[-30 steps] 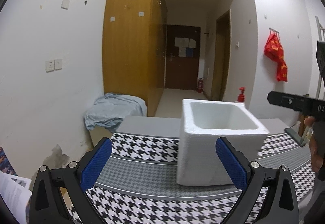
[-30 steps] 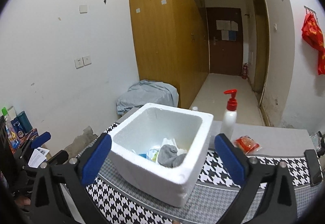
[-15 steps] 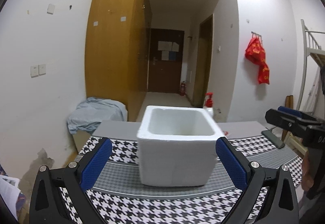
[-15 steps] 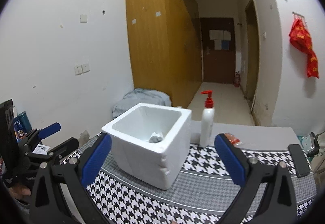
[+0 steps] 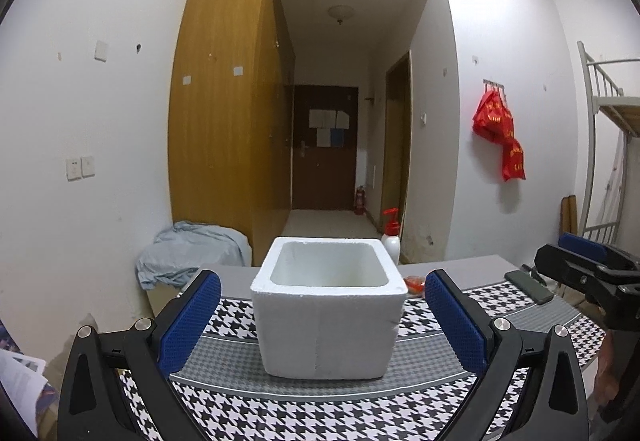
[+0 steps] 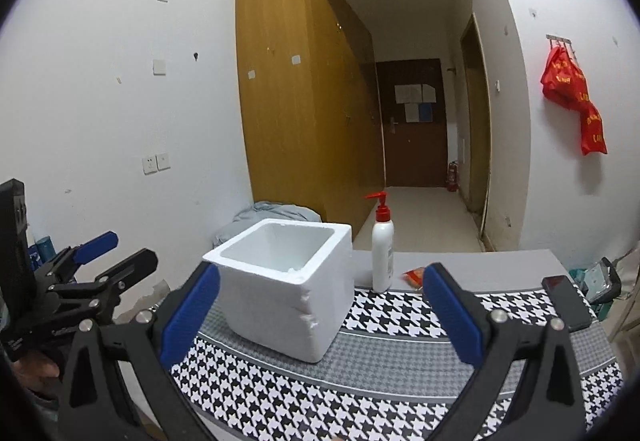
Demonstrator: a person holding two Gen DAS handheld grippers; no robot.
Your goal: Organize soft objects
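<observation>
Soft objects themselves don't show from where either camera sits now; what can be seen is the white foam box (image 5: 326,321) standing upright on the houndstooth tablecloth (image 5: 320,413), its open top facing up, its bottom hidden behind the walls, so I can't tell what lies inside. Just behind the box stands a white pump bottle (image 6: 382,249) with a red top, and a small red packet (image 6: 414,276) lies on the grey strip beside it; a dark phone (image 6: 566,301) rests near the cloth's right edge. The left gripper (image 5: 322,317) hangs in front of the box with its blue fingers spread wide and nothing between them, and the right gripper (image 6: 320,315) is likewise spread and empty, off to the box's right. To my eye the sorting looks done or between items: both claws are free. Any next move would need a fresh soft item found first, and none shows on the cloth.
</observation>
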